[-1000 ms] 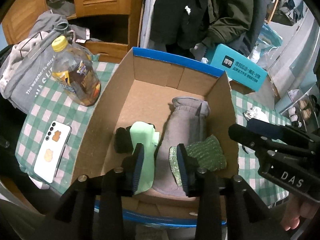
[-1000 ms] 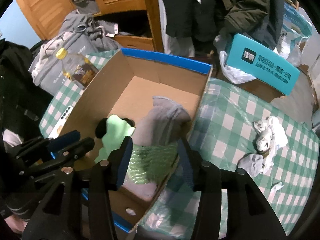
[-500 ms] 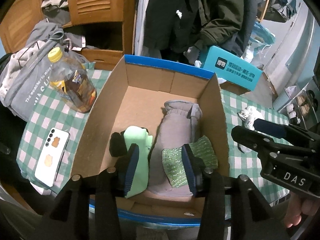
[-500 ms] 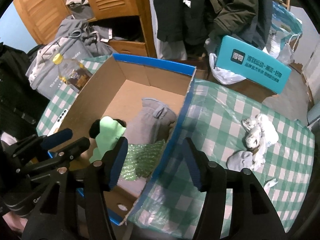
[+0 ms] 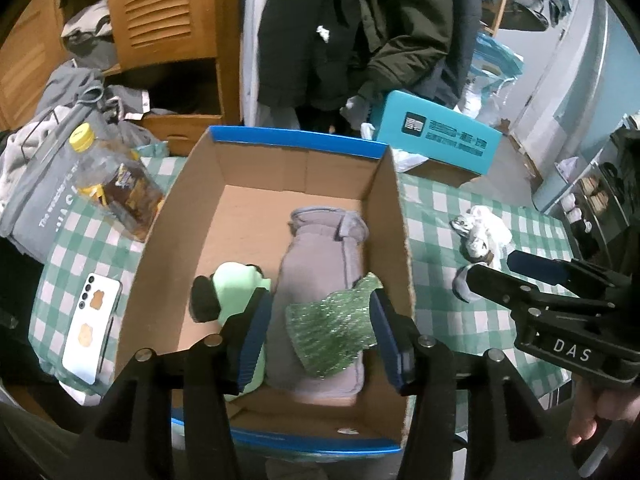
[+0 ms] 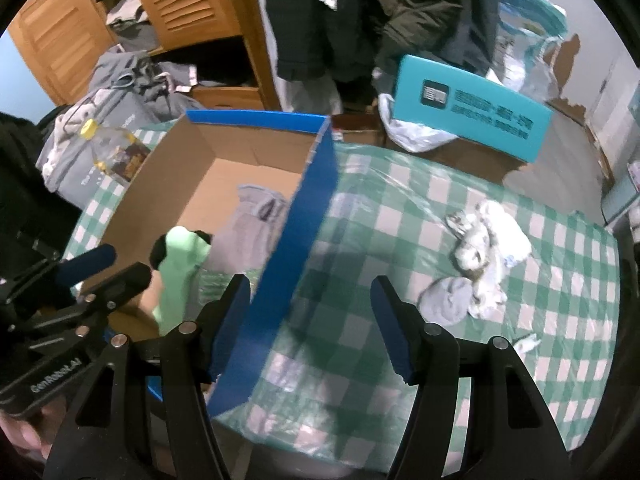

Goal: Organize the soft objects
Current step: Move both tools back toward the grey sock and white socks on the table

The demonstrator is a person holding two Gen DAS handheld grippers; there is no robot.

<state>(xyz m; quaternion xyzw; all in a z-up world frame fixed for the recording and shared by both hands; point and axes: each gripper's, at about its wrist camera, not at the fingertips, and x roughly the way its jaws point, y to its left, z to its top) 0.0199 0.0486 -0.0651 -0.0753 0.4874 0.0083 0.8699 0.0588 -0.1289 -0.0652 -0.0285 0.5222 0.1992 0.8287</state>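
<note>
The cardboard box [image 5: 276, 208] stood on the checked tablecloth [image 6: 400, 240], and I take it as the landmark. Inside the box, against its right wall, lay a grey glove [image 5: 320, 264], with a sparkly green cloth [image 5: 332, 332] on its near end. To the left of the glove, also inside the box, lay a light green sock [image 5: 236, 288] on top of something black [image 5: 202, 300].

The left gripper [image 5: 320, 336] hung over the near end of the box with its fingers wide apart and nothing between them. The right gripper [image 6: 312, 320] was to the right of the box, above the tablecloth, also wide and empty; its left finger [image 6: 230, 312] was very near the blue outer wall of the box.

Outside the box, well to its right, a pile of white and grey socks [image 6: 480, 252] was waiting on the cloth. I judge these were the next things to collect.

The risks, as I see them: the right gripper could knock the box wall when it moves, because it was so close. The socks were loose and tangled, so a pinch could take only one and drag or drop the others. The tablecloth seemed to have a plastic cover, and a low pinch could catch it and pull it. To the left of the box, a bottle [image 5: 116, 184] and a phone [image 5: 94, 328] lay near, so a pushed box could hit them.
</note>
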